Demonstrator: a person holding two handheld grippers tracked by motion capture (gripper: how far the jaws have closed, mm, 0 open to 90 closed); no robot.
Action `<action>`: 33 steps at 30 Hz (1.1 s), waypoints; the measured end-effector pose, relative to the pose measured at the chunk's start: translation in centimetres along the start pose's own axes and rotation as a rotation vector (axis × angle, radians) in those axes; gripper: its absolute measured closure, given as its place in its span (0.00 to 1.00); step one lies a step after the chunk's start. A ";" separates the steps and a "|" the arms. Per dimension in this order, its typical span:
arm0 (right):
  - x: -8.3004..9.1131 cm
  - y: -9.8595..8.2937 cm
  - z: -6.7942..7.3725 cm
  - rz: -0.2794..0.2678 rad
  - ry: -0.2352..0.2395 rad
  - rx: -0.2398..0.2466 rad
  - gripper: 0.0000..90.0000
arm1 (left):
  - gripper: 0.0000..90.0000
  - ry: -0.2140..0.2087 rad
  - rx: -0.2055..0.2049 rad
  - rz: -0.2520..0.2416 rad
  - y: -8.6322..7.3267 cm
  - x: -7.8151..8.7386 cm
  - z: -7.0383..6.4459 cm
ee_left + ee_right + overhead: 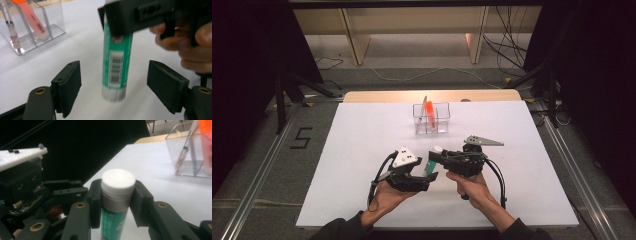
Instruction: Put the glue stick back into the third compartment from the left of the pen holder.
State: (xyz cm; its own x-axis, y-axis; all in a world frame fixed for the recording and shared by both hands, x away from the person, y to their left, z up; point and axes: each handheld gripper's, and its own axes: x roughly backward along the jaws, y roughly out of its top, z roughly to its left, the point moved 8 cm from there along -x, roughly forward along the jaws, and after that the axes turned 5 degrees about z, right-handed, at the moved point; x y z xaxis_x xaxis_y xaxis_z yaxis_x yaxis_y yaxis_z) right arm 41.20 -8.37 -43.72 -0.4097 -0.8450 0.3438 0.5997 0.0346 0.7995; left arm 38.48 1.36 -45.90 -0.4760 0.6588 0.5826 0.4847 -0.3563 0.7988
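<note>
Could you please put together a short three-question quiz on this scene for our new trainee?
1. True or false: the right gripper is shut on the green glue stick.
2. How do the jaws of the left gripper stand about the stick?
A. clamped on it
B. open, one on each side, apart from it
C. shut beside it
3. What stands in the clear organizer besides the thin pen?

Key
1. True: its jaws grip the stick just under the white cap.
2. B.
3. An orange tube, leaning in a compartment.
</note>
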 end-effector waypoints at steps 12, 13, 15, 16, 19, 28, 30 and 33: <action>1.6 2.0 -1.9 -0.056 -0.074 0.044 0.73 | 0.24 0.003 0.012 0.017 -1.5 2.6 3.1; 1.7 2.2 -2.1 -0.059 -0.084 0.050 0.73 | 0.24 0.004 0.013 0.015 -1.6 2.9 3.4; 1.9 2.6 -2.5 -0.068 -0.105 0.068 0.73 | 0.24 0.006 0.010 0.007 -1.8 3.2 3.9; 1.9 2.8 -2.6 -0.070 -0.112 0.064 0.73 | 0.24 0.015 0.007 0.001 -1.9 3.4 4.1; 2.1 3.6 -3.2 -0.083 -0.131 0.073 0.73 | 0.23 0.022 0.006 -0.004 -2.3 3.9 4.7; 2.1 6.0 -5.0 -0.110 -0.200 0.095 0.73 | 0.22 0.045 0.011 -0.029 -2.8 5.1 6.0; 1.9 6.5 -5.5 -0.115 -0.215 0.096 0.73 | 0.22 0.049 0.010 -0.034 -3.0 5.3 6.2; 1.7 7.2 -6.1 -0.114 -0.233 0.099 0.73 | 0.21 0.057 0.008 -0.037 -3.2 5.4 6.3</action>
State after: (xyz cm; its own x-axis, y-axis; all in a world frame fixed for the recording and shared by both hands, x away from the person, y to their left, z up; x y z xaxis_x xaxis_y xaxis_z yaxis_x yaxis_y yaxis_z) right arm 48.99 -12.79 -40.36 -0.6243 -0.7013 0.3441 0.4756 0.0082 0.8796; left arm 39.00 10.29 -46.22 -0.5344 0.6329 0.5603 0.4717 -0.3268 0.8190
